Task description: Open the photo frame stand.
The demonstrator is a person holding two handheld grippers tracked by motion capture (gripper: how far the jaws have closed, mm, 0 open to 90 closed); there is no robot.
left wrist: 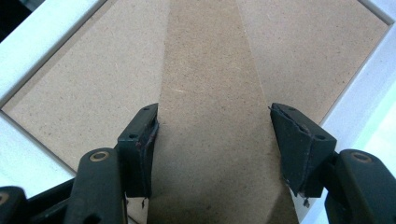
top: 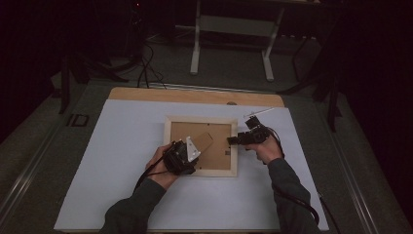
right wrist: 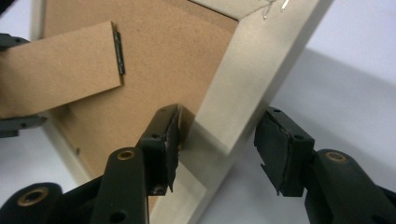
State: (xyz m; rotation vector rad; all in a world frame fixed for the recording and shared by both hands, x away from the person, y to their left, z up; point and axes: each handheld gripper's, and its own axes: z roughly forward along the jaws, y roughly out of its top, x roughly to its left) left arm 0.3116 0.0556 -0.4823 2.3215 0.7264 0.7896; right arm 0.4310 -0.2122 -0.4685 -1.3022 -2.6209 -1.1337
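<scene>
Black jaws of the left gripper [left wrist: 212, 154] straddle the stand [left wrist: 210, 93], unclamped; right gripper [right wrist: 217, 149], jaws apart, straddles the frame [right wrist: 243, 84] rail at lower centre; next, close and steady it.

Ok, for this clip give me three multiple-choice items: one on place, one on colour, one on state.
1. Where does the picture frame lie?
A. face down on the white mat
B. on the floor
C. leaning against a wall

2. What colour is the frame's backing board?
A. blue
B. brown
C. black

3. How do the right hand-held gripper's jaws stand at the frame's rail?
A. open, one jaw on each side of it
B. clamped shut on the rail
C. shut, far from the frame

Answers:
1 A: the high view shows its back and the easel stand facing up.
2 B: both gripper views show brown fibreboard.
3 A: a gap shows beside the outer jaw.
</scene>
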